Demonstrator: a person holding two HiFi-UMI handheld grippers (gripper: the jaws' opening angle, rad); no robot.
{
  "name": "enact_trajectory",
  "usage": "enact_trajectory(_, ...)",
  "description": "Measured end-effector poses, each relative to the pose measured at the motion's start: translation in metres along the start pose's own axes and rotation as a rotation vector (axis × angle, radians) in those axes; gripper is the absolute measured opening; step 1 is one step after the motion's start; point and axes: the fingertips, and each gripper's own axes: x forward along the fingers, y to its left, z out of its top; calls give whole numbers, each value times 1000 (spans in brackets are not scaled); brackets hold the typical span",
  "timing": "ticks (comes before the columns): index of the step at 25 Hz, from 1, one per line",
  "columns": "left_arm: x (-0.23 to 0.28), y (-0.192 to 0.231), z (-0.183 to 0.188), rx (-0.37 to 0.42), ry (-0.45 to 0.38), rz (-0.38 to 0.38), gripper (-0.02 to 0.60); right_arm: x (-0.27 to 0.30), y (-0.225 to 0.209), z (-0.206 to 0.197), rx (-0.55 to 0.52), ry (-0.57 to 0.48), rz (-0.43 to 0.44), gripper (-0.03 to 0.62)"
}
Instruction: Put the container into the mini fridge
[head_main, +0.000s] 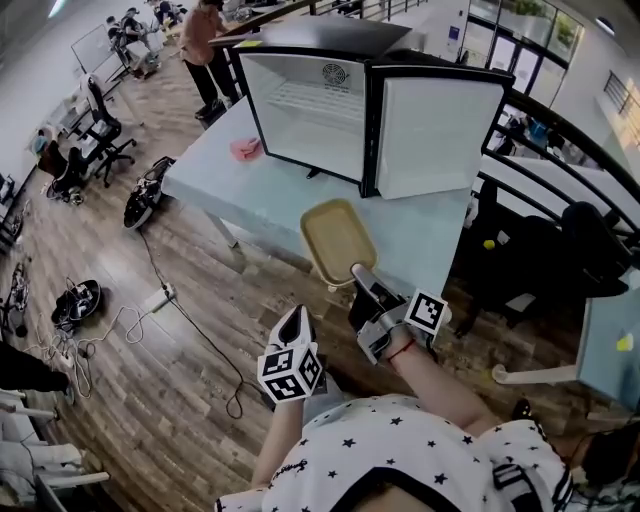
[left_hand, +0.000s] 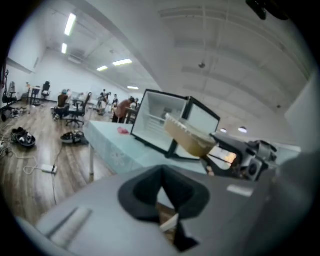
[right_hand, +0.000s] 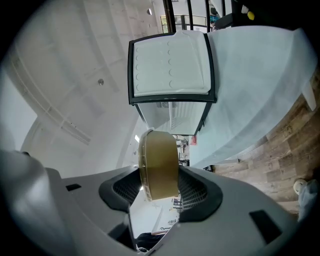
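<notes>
The tan shallow container (head_main: 338, 240) hangs over the front edge of the pale blue table (head_main: 260, 195), with my right gripper (head_main: 362, 278) shut on its near rim. In the right gripper view the container (right_hand: 159, 165) stands on edge between the black pads. Behind it on the table, the mini fridge (head_main: 320, 110) stands with its door (head_main: 435, 135) swung open to the right and a white wire shelf inside. My left gripper (head_main: 295, 318) hangs lower, off the table's front and left of the container, shut and holding nothing. The left gripper view shows the container (left_hand: 187, 137) in front of the fridge (left_hand: 160, 122).
A pink object (head_main: 245, 148) lies on the table left of the fridge. A person (head_main: 205, 50) stands beyond the table's far corner. Office chairs (head_main: 100, 140), bags and cables (head_main: 150, 300) lie on the wooden floor to the left. A black railing (head_main: 560, 130) runs along the right.
</notes>
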Motion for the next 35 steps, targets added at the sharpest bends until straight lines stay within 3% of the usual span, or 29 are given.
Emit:
enact_trajectory(19,71,118,81,18,41,-97,8,138,-17,-6,-16,-123,-51,227)
enact_trajectory(35,104,184,111,59,81,-190,8,202,-25,-4,-44,-252,-60,227)
